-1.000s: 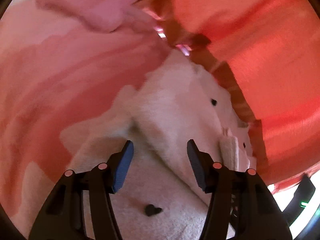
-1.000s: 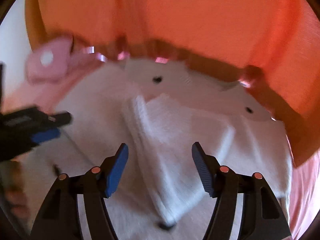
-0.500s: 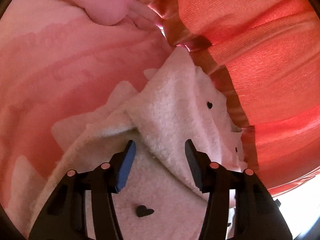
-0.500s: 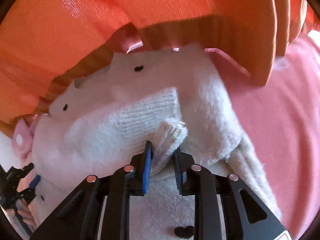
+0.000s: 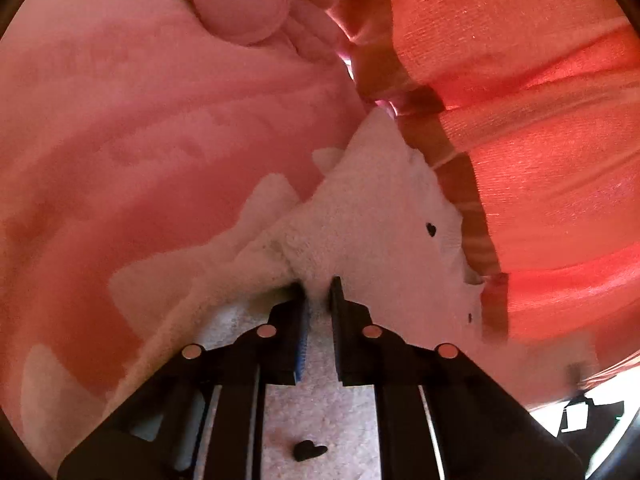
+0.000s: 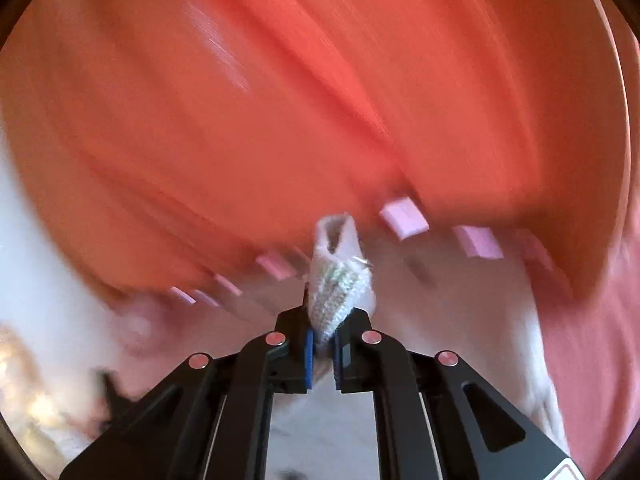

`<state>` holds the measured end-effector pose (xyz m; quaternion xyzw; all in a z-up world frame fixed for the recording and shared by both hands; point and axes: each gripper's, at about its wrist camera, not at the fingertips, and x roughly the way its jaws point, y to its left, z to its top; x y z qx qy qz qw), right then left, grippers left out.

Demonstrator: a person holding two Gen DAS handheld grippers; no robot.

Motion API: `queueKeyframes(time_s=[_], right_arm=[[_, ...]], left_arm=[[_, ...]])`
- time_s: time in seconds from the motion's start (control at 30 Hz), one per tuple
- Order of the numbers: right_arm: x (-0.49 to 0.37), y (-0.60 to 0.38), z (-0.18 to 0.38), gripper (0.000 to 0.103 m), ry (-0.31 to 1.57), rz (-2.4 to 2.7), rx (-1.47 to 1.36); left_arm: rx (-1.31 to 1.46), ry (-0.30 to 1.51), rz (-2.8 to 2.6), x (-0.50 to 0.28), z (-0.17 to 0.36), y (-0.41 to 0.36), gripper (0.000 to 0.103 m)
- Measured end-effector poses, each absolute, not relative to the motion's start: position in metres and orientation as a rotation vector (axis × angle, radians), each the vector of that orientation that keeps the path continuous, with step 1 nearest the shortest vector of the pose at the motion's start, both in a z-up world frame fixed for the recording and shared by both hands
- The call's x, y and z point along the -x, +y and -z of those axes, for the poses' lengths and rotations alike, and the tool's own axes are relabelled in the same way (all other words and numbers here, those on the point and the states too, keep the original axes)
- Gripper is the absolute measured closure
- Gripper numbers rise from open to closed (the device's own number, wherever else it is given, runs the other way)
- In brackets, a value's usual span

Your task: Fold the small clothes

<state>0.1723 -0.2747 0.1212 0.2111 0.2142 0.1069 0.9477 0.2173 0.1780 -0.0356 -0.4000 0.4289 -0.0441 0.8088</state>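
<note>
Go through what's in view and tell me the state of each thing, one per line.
Left gripper: jaws just closed, pinching a fold of the white sweater.
White sweater: partly folded, lying on the pink blanket.
Right gripper: shut on the ribbed cuff.
Ribbed cuff: lifted, bunched.
Pink blanket: spread out.

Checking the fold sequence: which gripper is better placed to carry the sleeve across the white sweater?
Right. The right gripper is shut on the knit cuff, lifted; the left gripper pinches the white sweater low.
</note>
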Motion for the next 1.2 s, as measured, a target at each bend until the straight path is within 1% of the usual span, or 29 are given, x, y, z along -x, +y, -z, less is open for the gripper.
queueKeyframes(time_s=[0.03,0.07,0.13,0.17,0.2,0.27,0.3,0.37,0.43,0.5,0.53,0.57,0.6,0.7,0.77,0.8,0.83,0.87,0.93,0.97,1.03,1.07,1.13,1.17,1.2], right_arm=[[-0.176,-0.281,-0.113,0.097,0.456,-0.169,-0.398],[-0.185,-0.290,-0.093,0.097,0.527,-0.097,-0.372],[-0.215,-0.316,-0.014,0.097,0.784,0.079,-0.372],[-0.220,-0.327,0.018,0.097,0.877,0.122,-0.409],[-0.219,-0.334,0.035,0.097,0.894,0.106,-0.471],[-0.220,-0.330,0.008,0.097,0.828,0.071,-0.455],[-0.216,-0.326,-0.019,0.097,0.733,0.019,-0.454],[-0.211,-0.320,-0.046,0.097,0.651,-0.027,-0.436],[-0.217,-0.320,-0.032,0.097,0.692,0.011,-0.397],[-0.232,-0.336,0.022,0.097,0.861,0.098,-0.421],[-0.230,-0.343,0.040,0.098,0.899,0.104,-0.461],[-0.222,-0.346,0.041,0.098,0.852,0.091,-0.501],[-0.223,-0.344,0.033,0.097,0.870,0.094,-0.497],[-0.221,-0.333,0.002,0.095,0.790,0.068,-0.461],[-0.219,-0.333,0.004,0.092,0.809,0.103,-0.432],[-0.217,-0.337,0.015,0.091,0.843,0.138,-0.429],[-0.218,-0.342,0.027,0.091,0.885,0.181,-0.425],[-0.210,-0.351,0.039,0.093,0.866,0.160,-0.472],[-0.196,-0.357,0.028,0.095,0.871,0.173,-0.490],[-0.188,-0.356,0.013,0.094,0.871,0.216,-0.477],[-0.164,-0.354,-0.015,0.086,0.820,0.278,-0.444],[-0.154,-0.352,-0.027,0.081,0.807,0.283,-0.431],[-0.123,-0.355,-0.045,0.076,0.806,0.246,-0.445],[-0.103,-0.354,-0.046,0.062,0.811,0.239,-0.461],[-0.082,-0.350,-0.045,0.047,0.820,0.235,-0.475]], left_arm=[[0.843,0.915,0.094,-0.216,0.035,0.177,0.093],[0.826,0.916,0.089,-0.216,0.034,0.176,0.093],[0.790,0.921,0.083,-0.215,0.033,0.171,0.093],[0.779,0.923,0.082,-0.214,0.033,0.170,0.093],[0.772,0.923,0.079,-0.215,0.034,0.169,0.093],[0.736,0.919,0.072,-0.215,0.032,0.165,0.093],[0.723,0.917,0.071,-0.216,0.031,0.165,0.093],[0.694,0.914,0.062,-0.216,0.030,0.162,0.093],[0.671,0.912,0.060,-0.216,0.029,0.160,0.093],[0.674,0.916,0.063,-0.215,0.029,0.160,0.092],[0.676,0.918,0.064,-0.216,0.029,0.159,0.092],[0.675,0.919,0.064,-0.217,0.029,0.159,0.092],[0.674,0.919,0.065,-0.217,0.029,0.159,0.092],[0.667,0.921,0.057,-0.220,0.028,0.157,0.092],[0.650,0.920,0.057,-0.218,0.027,0.157,0.091],[0.642,0.919,0.056,-0.217,0.027,0.156,0.091],[0.635,0.919,0.055,-0.216,0.026,0.156,0.091],[0.633,0.920,0.053,-0.216,0.025,0.156,0.090],[0.628,0.923,0.047,-0.213,0.024,0.157,0.089],[0.623,0.926,0.042,-0.211,0.023,0.158,0.089],[0.592,0.934,0.019,-0.203,0.017,0.160,0.090],[0.572,0.936,0.003,-0.198,0.013,0.161,0.090],[0.551,0.931,0.011,-0.180,0.001,0.166,0.084],[0.541,0.933,0.032,-0.167,-0.005,0.169,0.071],[0.525,0.941,0.043,-0.151,-0.009,0.173,0.055]])
